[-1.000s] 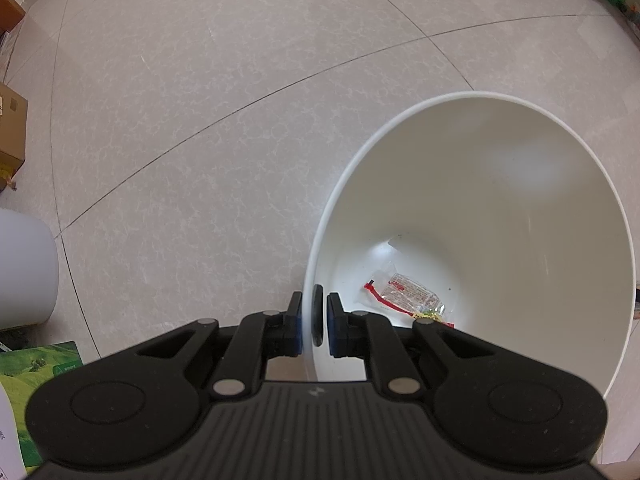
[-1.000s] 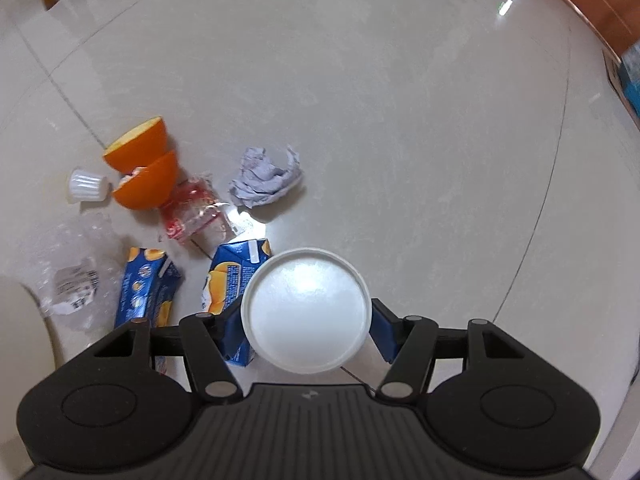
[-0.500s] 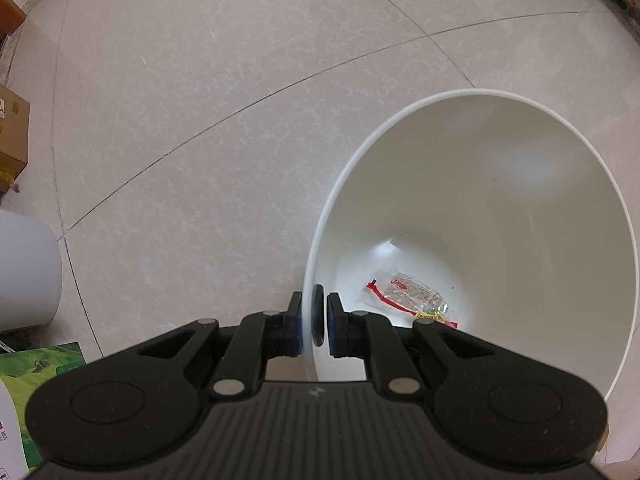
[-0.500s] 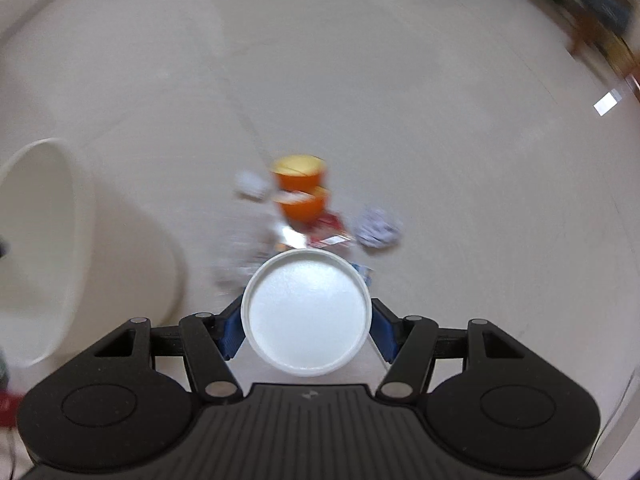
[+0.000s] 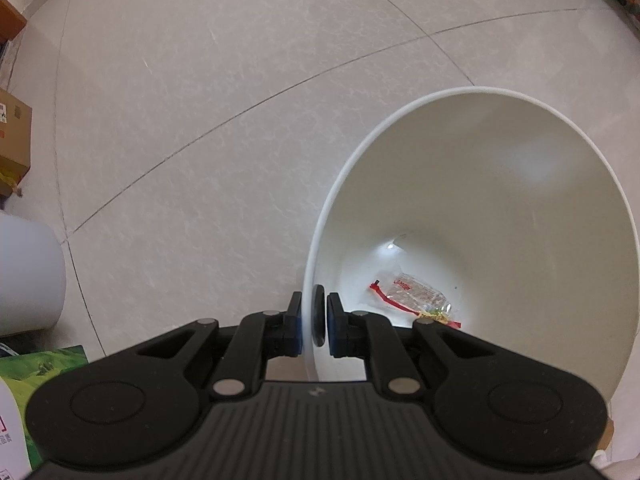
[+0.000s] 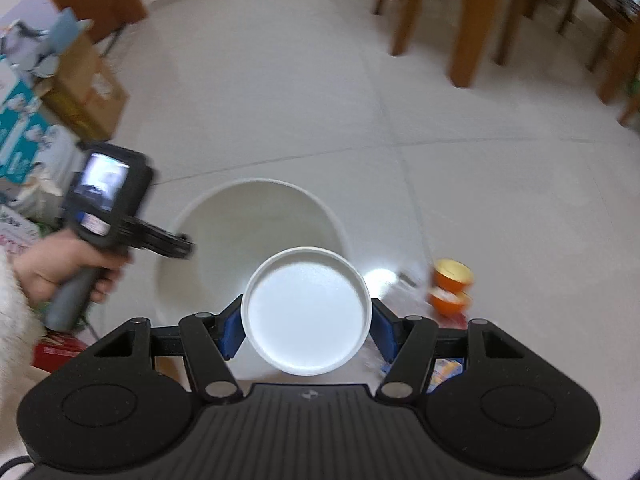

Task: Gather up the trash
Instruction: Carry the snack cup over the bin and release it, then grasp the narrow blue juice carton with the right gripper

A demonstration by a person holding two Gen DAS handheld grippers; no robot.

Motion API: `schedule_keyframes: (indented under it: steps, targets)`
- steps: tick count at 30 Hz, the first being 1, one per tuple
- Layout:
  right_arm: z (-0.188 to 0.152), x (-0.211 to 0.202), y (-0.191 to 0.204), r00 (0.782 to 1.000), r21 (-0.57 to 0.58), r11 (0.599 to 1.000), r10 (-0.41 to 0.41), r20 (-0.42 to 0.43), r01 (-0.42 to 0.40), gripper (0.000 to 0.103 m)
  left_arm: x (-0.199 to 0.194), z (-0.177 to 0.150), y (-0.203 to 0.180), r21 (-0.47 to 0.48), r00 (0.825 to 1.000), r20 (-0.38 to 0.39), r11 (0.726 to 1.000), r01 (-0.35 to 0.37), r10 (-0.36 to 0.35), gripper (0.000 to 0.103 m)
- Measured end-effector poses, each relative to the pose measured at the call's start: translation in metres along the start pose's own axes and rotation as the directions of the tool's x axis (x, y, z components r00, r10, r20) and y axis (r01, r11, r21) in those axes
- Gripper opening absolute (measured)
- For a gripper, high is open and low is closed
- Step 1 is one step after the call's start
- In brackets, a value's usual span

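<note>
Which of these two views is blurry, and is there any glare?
Right wrist view: motion blur smears the orange halves, boxes and chair legs, with glare on the floor beside the bin. Left wrist view: sharp, only a small glint deep inside the bin.

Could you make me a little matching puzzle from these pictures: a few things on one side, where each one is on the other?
Things:
1. white round lid
2. clear wrapper
3. orange halves
4. white bin rim

Places:
A. on the floor beside the bin
B. clamped in the left gripper
C. between the right gripper's fingers
D. at the bottom of the bin

Pairs: 1-C, 2-D, 3-A, 4-B
</note>
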State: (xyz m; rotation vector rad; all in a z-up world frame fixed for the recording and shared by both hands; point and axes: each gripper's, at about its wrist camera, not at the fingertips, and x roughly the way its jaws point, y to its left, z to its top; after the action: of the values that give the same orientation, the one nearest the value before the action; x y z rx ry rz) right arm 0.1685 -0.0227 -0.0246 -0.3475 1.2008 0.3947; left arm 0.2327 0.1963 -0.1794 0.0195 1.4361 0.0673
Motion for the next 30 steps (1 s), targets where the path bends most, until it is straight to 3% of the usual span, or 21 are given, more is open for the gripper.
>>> schedule_keyframes:
  steps: [4,6,8,16,22,30]
  targets:
    - [0.01,0.02,0.021,0.999,-0.04,0.998,0.04,-0.012,-0.04,0.071,0.0,0.001,0.003,-0.007,1.0,-0.003,1.0,0.011,-0.011,0.009]
    - [0.01,0.022,0.027,0.999,-0.057,0.997,0.052,-0.003,-0.052,0.088,0.0,0.001,0.004,-0.01,1.0,-0.005,1.0,0.014,-0.014,0.009]
    - [0.007,0.022,0.03,0.999,-0.078,0.996,0.041,0.009,-0.04,0.091,0.0,0.001,0.005,-0.009,1.0,-0.005,1.0,0.014,-0.014,0.009]
    - [-0.003,0.022,0.009,0.999,-0.068,0.998,-0.007,0.035,0.009,0.092,0.0,0.001,0.004,-0.008,1.0,-0.005,1.0,0.013,-0.013,0.01]
    - [-0.02,0.023,-0.015,0.994,-0.068,0.993,-0.097,0.054,0.101,0.095,0.0,0.001,0.004,-0.007,1.0,-0.005,1.0,0.013,-0.013,0.01]
    - [-0.048,0.037,-0.064,0.991,0.065,0.989,-0.134,0.01,0.133,0.095,0.0,0.001,0.003,-0.007,1.0,-0.005,1.0,0.014,-0.014,0.01]
